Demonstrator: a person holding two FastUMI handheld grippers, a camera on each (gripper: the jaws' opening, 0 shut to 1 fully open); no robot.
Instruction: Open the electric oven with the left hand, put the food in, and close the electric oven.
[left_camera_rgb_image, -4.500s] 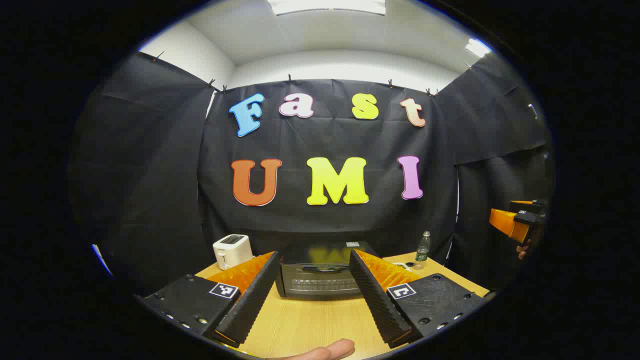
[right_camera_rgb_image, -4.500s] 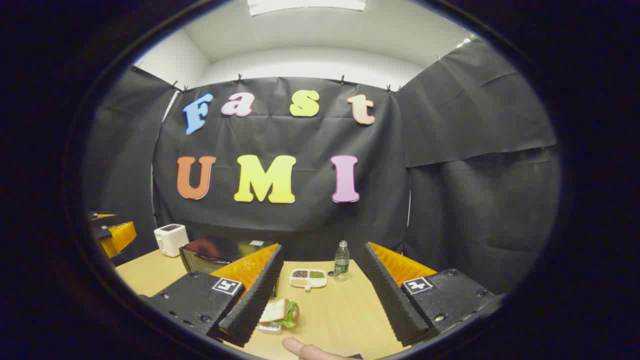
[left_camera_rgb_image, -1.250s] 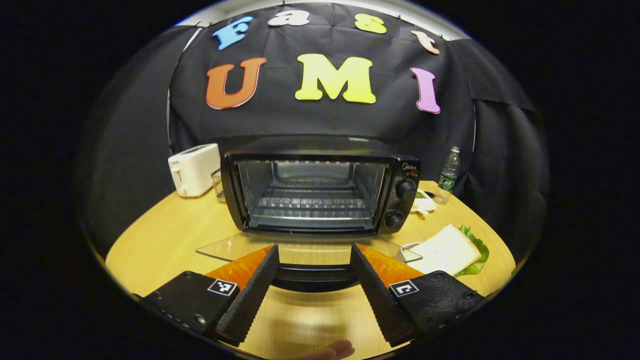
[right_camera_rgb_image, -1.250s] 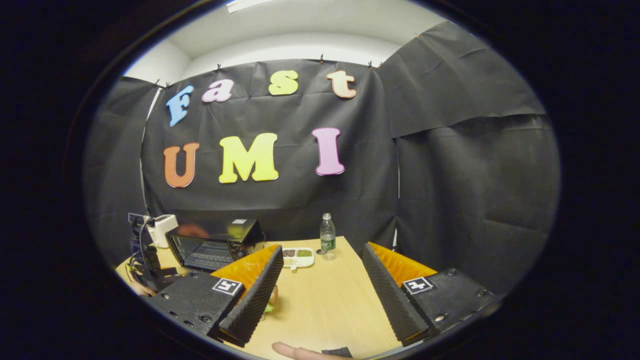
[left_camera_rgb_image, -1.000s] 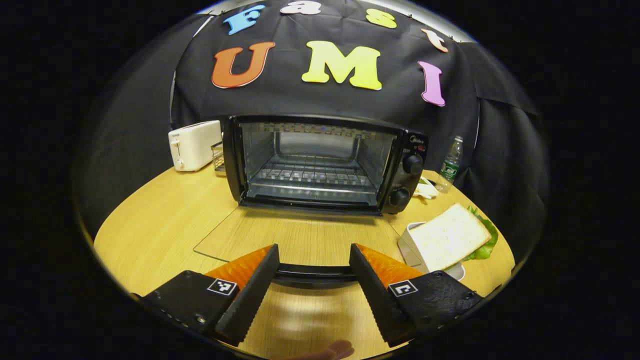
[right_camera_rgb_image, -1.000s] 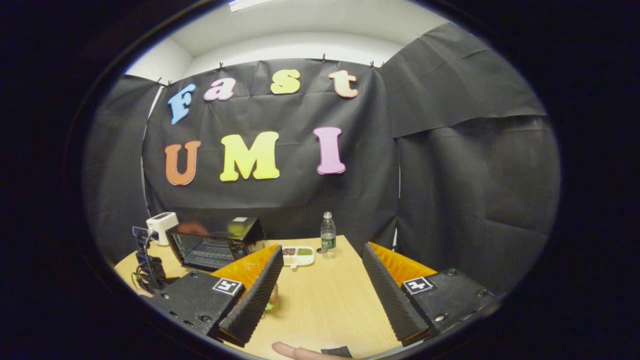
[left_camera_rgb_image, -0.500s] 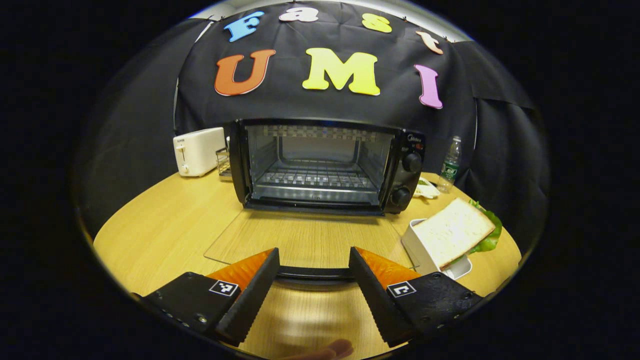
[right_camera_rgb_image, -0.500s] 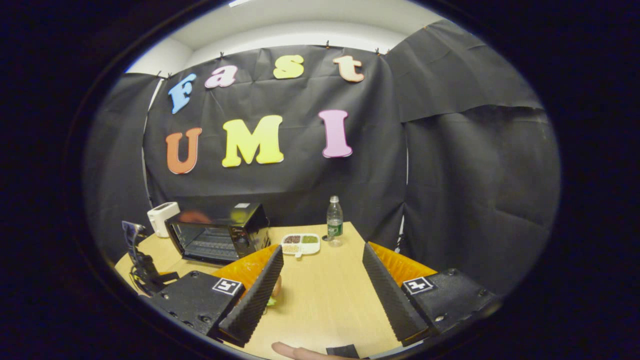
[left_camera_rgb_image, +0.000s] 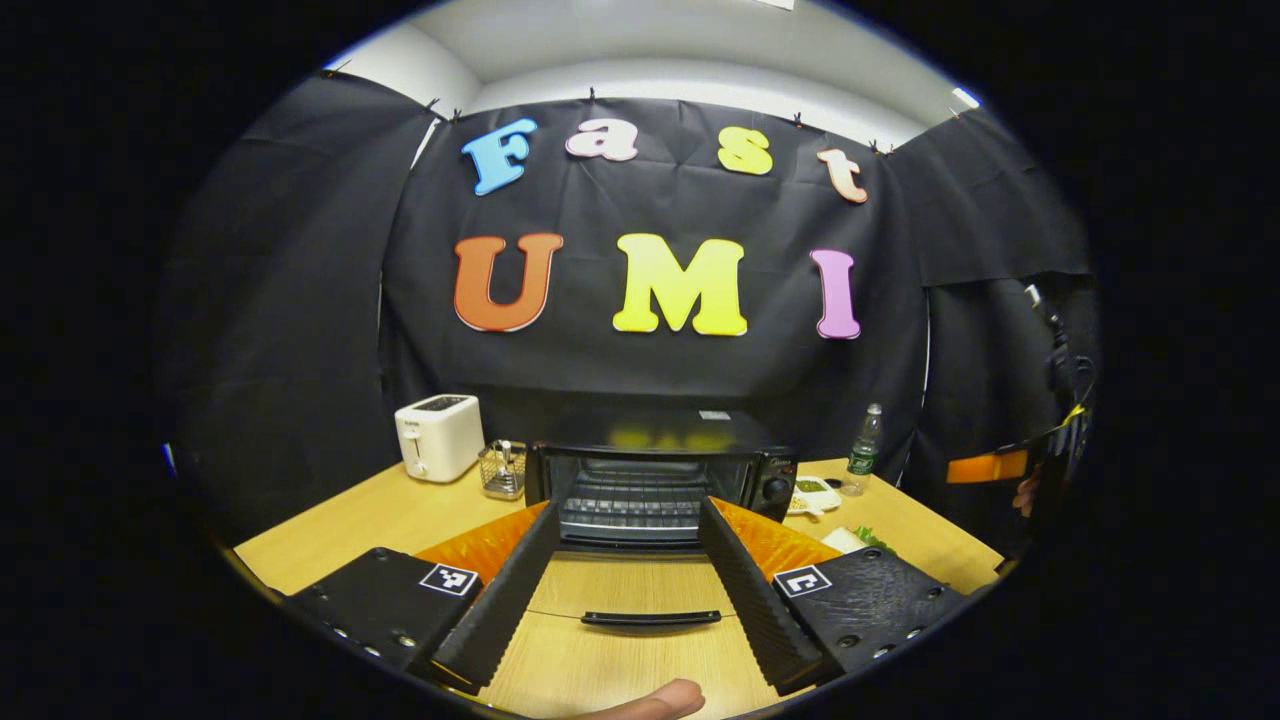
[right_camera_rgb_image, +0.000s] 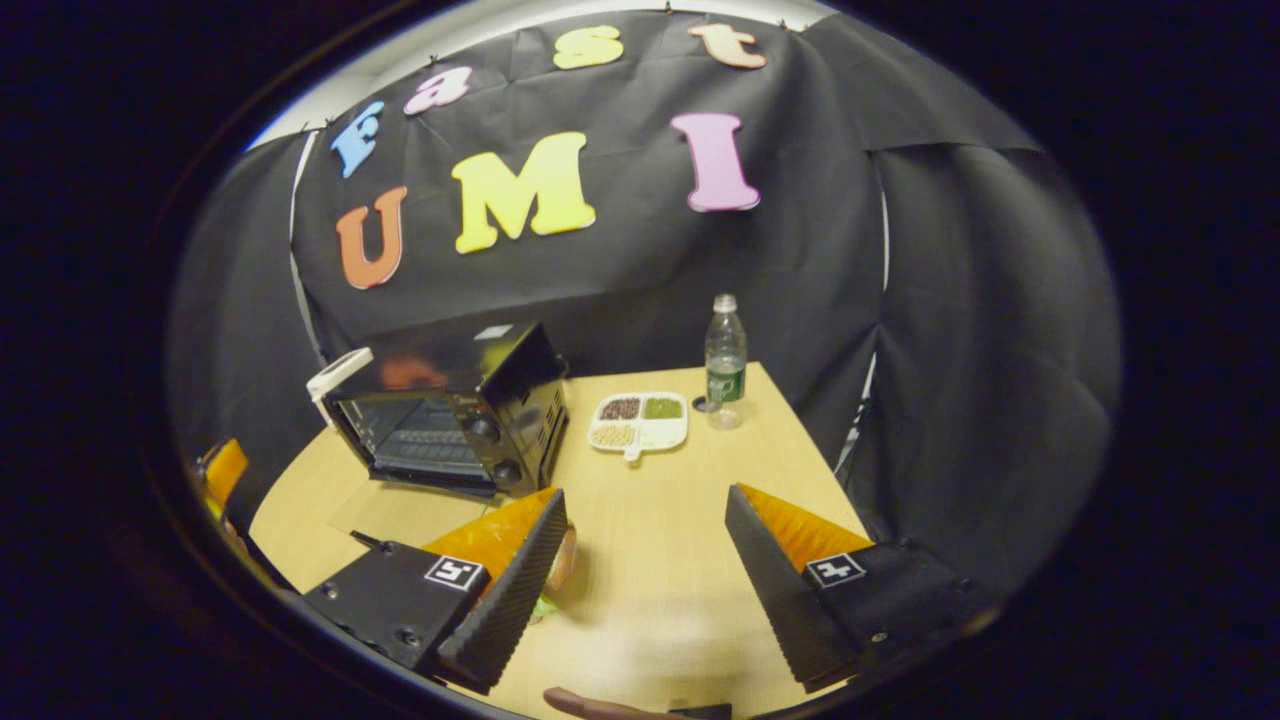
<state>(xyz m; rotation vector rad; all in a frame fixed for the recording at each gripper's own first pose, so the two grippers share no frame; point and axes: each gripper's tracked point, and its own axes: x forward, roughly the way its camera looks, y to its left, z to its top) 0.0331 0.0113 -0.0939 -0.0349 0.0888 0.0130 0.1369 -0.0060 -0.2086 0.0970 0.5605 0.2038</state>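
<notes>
Table: light wood, carrying everything below.
Electric oven: black, at 12 o'clock from the left gripper; glass door folded down flat, its handle between the fingers, untouched.
Toaster: white, at 10 o'clock.
Sandwich: at the right gripper's 9 o'clock, half hidden by its finger.
Water bottle: upright, at 12 o'clock.
Left gripper: released, spread wide.
Right gripper: spread wide, holding nothing.

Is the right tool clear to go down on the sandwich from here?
Probably yes. The right tool is open above bare table; the sandwich peeks out beside one finger, nothing over it.
</notes>
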